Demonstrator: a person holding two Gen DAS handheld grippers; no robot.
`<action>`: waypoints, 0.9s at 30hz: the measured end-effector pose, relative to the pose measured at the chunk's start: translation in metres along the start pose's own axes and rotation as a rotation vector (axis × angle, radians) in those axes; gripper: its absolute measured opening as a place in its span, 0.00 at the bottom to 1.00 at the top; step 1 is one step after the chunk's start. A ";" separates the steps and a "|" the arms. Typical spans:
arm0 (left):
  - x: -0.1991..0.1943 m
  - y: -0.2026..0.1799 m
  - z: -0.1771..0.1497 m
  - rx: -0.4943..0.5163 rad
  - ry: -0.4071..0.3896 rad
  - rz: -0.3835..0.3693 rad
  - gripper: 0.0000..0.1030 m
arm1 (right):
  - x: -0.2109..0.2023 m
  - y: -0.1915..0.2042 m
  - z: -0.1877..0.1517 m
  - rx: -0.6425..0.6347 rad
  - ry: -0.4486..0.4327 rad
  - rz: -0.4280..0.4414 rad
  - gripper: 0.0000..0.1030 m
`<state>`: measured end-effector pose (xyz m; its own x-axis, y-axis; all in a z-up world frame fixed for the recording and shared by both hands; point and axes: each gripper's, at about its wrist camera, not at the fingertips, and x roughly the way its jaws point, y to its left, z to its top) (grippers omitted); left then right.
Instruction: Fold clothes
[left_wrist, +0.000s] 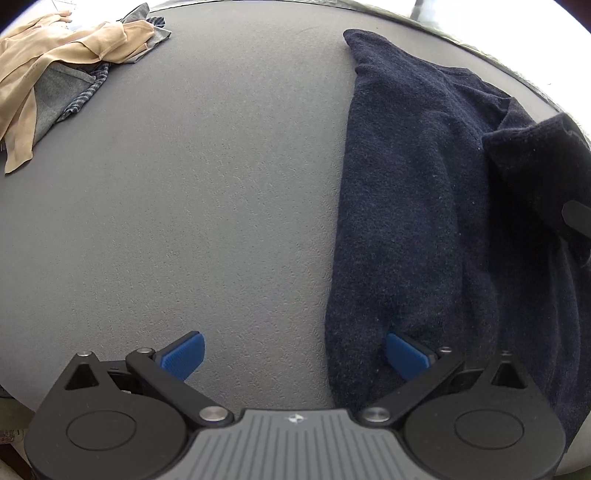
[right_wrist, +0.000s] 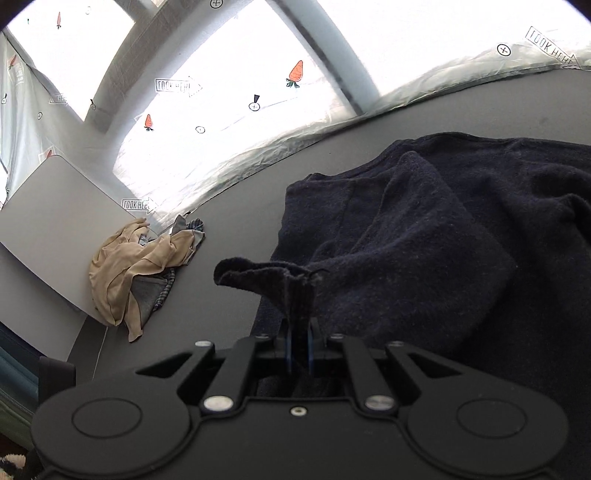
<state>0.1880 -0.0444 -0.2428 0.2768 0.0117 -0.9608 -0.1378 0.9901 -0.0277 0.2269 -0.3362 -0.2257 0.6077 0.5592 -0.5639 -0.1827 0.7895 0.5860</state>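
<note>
A dark navy sweater (left_wrist: 424, 206) lies on the grey table (left_wrist: 207, 192), spread along the right side of the left wrist view. My left gripper (left_wrist: 295, 356) hangs above the sweater's near left edge with its blue pads wide apart and nothing between them. One blue pad (left_wrist: 406, 356) is over the fabric, the other over bare table. In the right wrist view my right gripper (right_wrist: 300, 332) is shut on a pinched fold of the navy sweater (right_wrist: 424, 236), which is lifted off the table and drapes back over the garment.
A heap of tan and grey clothes (left_wrist: 62, 74) lies at the table's far left corner; the same clothes heap (right_wrist: 144, 266) shows beside a grey board (right_wrist: 55, 225). Beyond the table edge hangs a bright plastic sheet (right_wrist: 236, 122) with printed marks.
</note>
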 end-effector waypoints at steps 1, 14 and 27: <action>0.000 0.001 -0.002 0.006 0.005 -0.003 1.00 | -0.001 0.003 -0.003 -0.001 0.001 0.018 0.08; -0.002 0.019 -0.022 0.028 0.025 -0.031 1.00 | 0.003 0.030 -0.046 -0.051 0.119 0.002 0.08; 0.000 0.024 -0.039 0.020 0.067 -0.025 1.00 | -0.001 0.035 -0.076 -0.171 0.209 -0.095 0.09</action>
<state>0.1481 -0.0263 -0.2544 0.2155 -0.0221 -0.9762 -0.1129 0.9925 -0.0474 0.1615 -0.2897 -0.2484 0.4589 0.5070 -0.7297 -0.2714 0.8619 0.4283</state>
